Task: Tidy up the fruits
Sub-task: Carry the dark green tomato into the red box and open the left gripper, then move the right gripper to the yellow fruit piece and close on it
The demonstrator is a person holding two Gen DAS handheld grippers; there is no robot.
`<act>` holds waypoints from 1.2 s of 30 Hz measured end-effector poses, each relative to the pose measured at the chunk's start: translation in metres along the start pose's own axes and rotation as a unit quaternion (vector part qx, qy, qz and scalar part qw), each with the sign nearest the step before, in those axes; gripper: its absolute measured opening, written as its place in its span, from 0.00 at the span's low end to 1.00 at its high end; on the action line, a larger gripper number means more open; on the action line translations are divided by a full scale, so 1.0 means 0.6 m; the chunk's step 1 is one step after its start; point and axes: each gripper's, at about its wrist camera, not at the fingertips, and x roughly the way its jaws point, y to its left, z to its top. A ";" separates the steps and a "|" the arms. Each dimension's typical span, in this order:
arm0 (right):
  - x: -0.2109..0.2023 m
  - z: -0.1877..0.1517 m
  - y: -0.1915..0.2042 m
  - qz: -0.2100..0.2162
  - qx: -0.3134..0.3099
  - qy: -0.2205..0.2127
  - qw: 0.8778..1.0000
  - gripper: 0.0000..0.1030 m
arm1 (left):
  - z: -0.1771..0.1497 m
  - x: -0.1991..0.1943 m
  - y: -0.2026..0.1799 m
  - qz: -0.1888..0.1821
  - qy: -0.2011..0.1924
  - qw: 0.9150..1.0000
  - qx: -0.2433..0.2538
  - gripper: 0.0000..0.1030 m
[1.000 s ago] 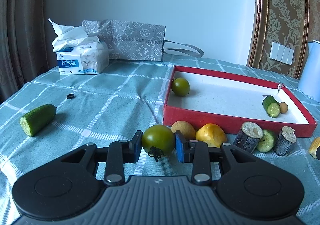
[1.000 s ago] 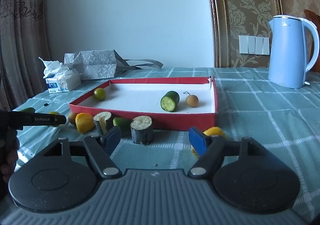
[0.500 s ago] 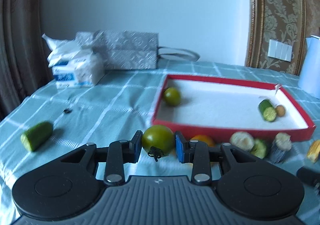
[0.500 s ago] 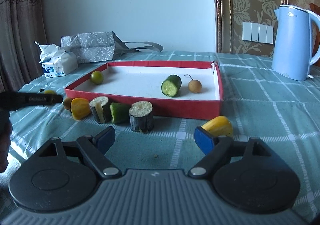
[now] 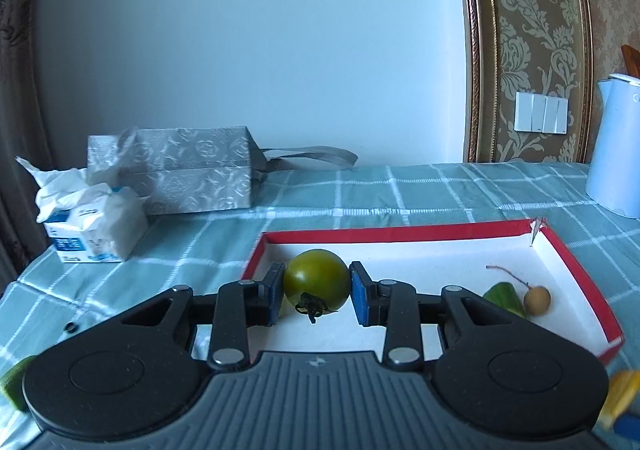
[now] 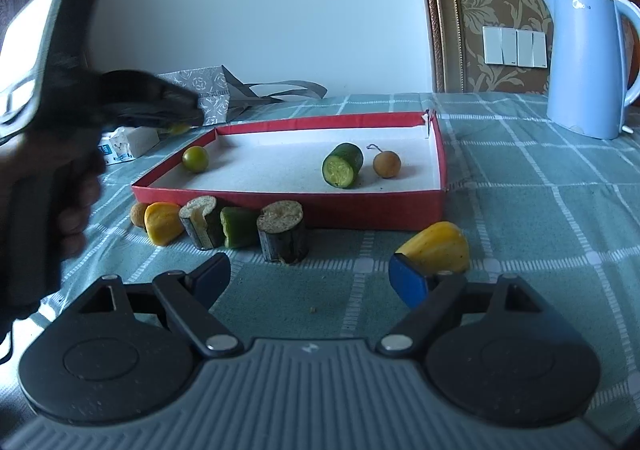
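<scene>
Two green tomatoes (image 5: 316, 282), two yellow pepper pieces (image 6: 436, 246), two longans (image 6: 387, 165).

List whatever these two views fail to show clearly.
- Left gripper, right wrist view: motion-blurred; its held fruit shows only as a yellowish smear.
- Cucumber piece, left wrist view: mostly hidden behind the gripper body.
- Yellow piece, left wrist view: cut off by the right edge.
- Kettle, left wrist view: cropped by the edge.

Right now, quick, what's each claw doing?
Left claw: closed on the green tomato, over the red tray.
Right claw: open, holding nothing; its jaws have just been opening.
</scene>
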 end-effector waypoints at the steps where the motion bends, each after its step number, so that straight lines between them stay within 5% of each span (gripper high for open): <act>1: 0.000 0.000 -0.001 0.001 0.001 0.000 1.000 0.83 | 0.002 0.009 -0.004 -0.002 0.005 1.000 0.002 0.33; 9: 0.003 0.000 -0.002 0.009 0.006 0.005 1.000 0.83 | -0.003 0.059 -0.024 -0.003 0.034 0.999 0.023 0.35; 15: 0.005 0.000 -0.003 0.013 0.011 0.007 1.000 0.83 | -0.008 0.067 -0.023 -0.001 0.040 0.999 0.013 0.63; 29: -0.010 -0.003 -0.016 0.027 0.028 -0.026 0.999 0.83 | -0.053 -0.041 0.038 0.002 0.019 1.000 -0.005 0.64; 36: -0.023 0.006 -0.045 -0.039 0.028 -0.038 0.998 0.91 | -0.125 -0.121 0.106 0.011 -0.023 1.000 -0.015 0.64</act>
